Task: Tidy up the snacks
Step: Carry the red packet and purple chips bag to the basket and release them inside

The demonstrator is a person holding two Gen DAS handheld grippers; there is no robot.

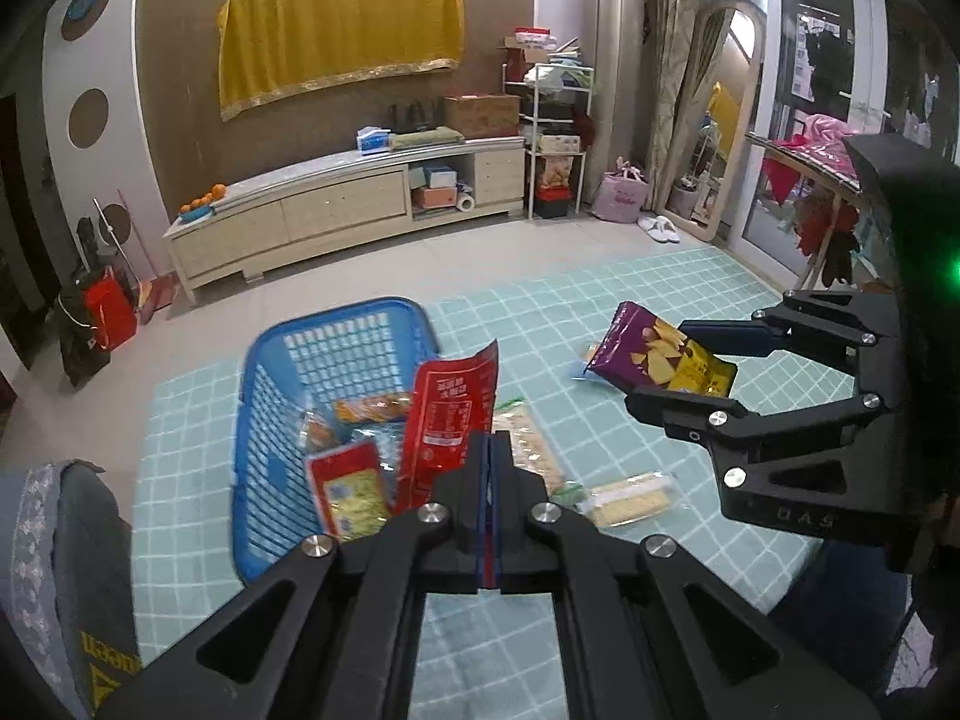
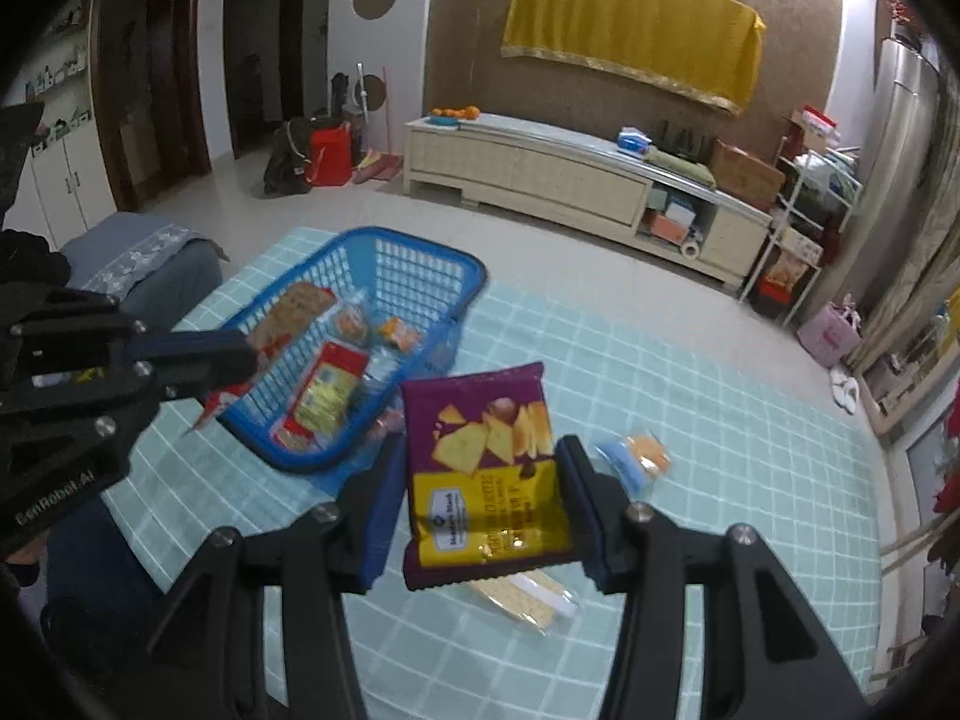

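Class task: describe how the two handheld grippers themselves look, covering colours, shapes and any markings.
Both the left gripper and the right gripper are black angular linkage frames with silver bolts and blue-lined fingers. The left carries white "GenRobot.AI" lettering; the right's body shows a green light.

Right gripper (image 2: 480, 492): we are clamping the purple chip bag (image 2: 483, 468) by both side edges | left gripper (image 2: 240, 360): pinching a red packet (image 2: 225, 399) beside the blue basket (image 2: 420, 252) | both are hanging above the checked mat (image 2: 690, 420)

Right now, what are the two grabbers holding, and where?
Left gripper pinches the red snack packet at its lower edge. Right gripper squeezes the purple chip bag by its two sides.
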